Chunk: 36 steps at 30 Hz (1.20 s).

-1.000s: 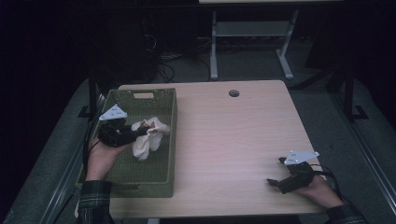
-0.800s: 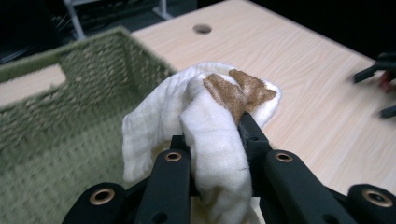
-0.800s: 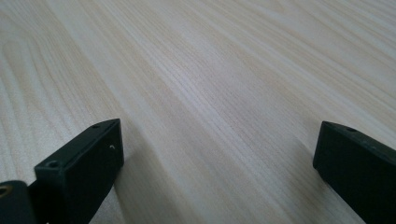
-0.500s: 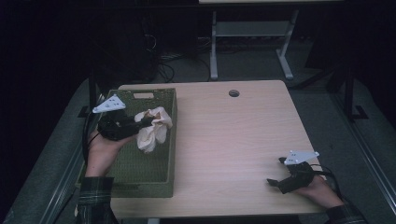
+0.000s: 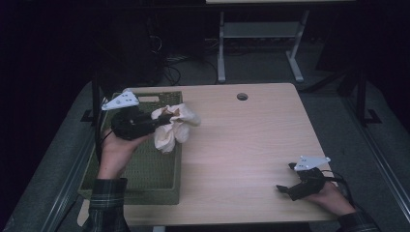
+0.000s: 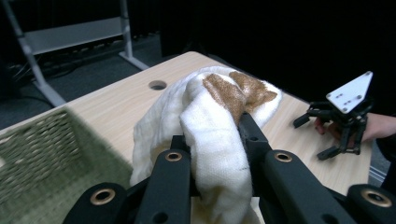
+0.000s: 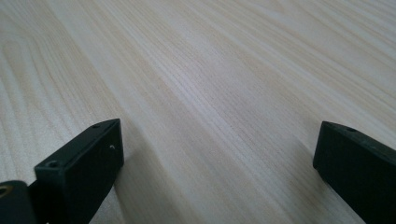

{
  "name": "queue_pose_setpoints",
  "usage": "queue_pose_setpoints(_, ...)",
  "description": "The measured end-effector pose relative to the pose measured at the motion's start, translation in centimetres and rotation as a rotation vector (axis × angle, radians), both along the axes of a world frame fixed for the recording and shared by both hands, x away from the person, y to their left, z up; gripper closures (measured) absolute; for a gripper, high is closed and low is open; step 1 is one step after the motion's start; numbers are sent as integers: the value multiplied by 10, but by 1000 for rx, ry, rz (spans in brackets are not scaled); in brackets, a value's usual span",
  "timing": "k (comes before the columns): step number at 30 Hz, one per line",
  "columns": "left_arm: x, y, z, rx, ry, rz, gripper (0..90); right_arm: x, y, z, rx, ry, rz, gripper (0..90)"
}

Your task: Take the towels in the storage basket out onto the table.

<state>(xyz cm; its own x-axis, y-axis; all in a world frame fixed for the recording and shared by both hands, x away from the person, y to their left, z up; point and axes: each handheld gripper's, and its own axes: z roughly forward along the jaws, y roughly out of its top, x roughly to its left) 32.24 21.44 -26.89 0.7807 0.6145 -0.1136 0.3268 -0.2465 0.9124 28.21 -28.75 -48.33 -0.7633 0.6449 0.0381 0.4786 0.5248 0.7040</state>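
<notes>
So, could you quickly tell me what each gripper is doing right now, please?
Left gripper: shut on the cream towel, held above the green basket.
Right gripper: open, holding nothing, low over the table.

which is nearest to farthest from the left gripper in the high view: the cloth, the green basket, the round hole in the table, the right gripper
1. cloth, clamped in the left gripper
2. green basket, just below it at the table's left
3. round hole, at the table's far edge
4. right gripper, at the near right corner
</notes>
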Motion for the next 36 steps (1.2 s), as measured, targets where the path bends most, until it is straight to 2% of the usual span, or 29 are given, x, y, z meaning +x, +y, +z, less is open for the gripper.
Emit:
queue_pose_setpoints(5, 1, -19, 3, -29, -14, -42, 770, 0, 0, 0, 0, -1, 0, 15)
queue_pose_setpoints(12, 2, -51, 2, -33, -19, -108, 769, 0, 0, 0, 0, -1, 0, 15)
queue_pose_setpoints(20, 4, -82, -1, -29, -13, -154, 770, 0, 0, 0, 0, 0, 0, 15)
queue_pose_setpoints(30, 4, -119, -13, -14, -11, -207, 770, 0, 0, 0, 2, 1, -1, 15)
queue_pose_setpoints(36, 2, -143, -25, -9, -8, -238, 770, 0, 0, 0, 1, 4, -1, 15)
